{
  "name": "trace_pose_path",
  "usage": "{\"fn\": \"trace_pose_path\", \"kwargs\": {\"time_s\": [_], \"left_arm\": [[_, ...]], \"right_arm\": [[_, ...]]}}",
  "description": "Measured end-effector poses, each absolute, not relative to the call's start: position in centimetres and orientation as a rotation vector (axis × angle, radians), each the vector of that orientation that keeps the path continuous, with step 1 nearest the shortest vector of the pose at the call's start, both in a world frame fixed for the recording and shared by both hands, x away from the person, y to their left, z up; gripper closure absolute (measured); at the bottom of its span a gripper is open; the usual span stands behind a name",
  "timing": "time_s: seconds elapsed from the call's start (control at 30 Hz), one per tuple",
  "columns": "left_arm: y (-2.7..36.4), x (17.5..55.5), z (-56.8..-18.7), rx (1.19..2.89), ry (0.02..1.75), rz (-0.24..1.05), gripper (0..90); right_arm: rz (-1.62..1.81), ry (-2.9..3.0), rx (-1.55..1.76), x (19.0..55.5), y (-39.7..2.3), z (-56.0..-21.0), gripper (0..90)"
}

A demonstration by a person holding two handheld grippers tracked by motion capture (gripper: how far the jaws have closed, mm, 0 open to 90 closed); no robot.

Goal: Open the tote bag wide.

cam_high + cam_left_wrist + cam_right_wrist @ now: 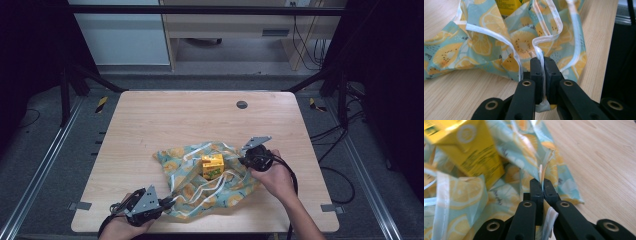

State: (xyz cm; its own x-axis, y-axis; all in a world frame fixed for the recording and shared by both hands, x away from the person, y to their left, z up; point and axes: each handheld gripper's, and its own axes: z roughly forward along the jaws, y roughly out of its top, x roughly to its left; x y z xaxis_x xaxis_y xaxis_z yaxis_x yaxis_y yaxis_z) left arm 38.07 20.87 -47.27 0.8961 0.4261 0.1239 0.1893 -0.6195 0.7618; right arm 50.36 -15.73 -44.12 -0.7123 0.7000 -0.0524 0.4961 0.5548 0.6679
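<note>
Left tool (543, 62): jaws closed tight on the white-trimmed hem of a crumpled teal fabric printed with orange and lemon slices (486, 47). The hem passes between the jaws and sticks out a little below them. In the high view this tool (170, 202) sits at about 7 o'clock on the light wood-grain surface (165, 120), close to the near edge, with a hand (122, 227) behind it and a grey three-cornered plate on top.

Right tool (542, 183): jaws closed on a folded edge of the same fabric (461, 195); a thin pale strip stands upright just above the jaw tips, and white trim hangs below them. In the high view the right tool (243, 160) is at about 4 o'clock of the surface's centre, gripping the fabric's right-hand edge, and is held by the other hand (275, 177).

Fabric (205, 187) lies spread and rumpled between the two tools, in the near half of the surface. A small yellow carton with green print (212, 166) stands on the fabric near its middle, at about 9 o'clock from the right tool and close to it; its printed side (471, 157) looms large in the right gripper view.

Dark round grommet hole (242, 104) at 12 o'clock, near the far edge of the surface.
</note>
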Motion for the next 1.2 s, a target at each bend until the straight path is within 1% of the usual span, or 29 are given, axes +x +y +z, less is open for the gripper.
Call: {"fn": "trace_pose_path", "kwargs": {"time_s": [0.4, 0.77, 1.2], "left_arm": [[21.1, 38.2, -47.9, 2.306, 0.457, 0.389, 87.3], [21.0, 38.3, -48.2, 2.326, 0.508, 0.362, 88.2], [20.7, 38.3, -48.4, 2.343, 0.541, 0.348, 88.7]], "right_arm": [[0.967, 2.442, 1.077, 53.0, -16.9, -46.3, 89.5], [0.958, 2.429, 1.089, 53.6, -17.0, -47.4, 89.6], [0.930, 2.408, 1.094, 54.6, -16.6, -47.8, 89.6]]}}
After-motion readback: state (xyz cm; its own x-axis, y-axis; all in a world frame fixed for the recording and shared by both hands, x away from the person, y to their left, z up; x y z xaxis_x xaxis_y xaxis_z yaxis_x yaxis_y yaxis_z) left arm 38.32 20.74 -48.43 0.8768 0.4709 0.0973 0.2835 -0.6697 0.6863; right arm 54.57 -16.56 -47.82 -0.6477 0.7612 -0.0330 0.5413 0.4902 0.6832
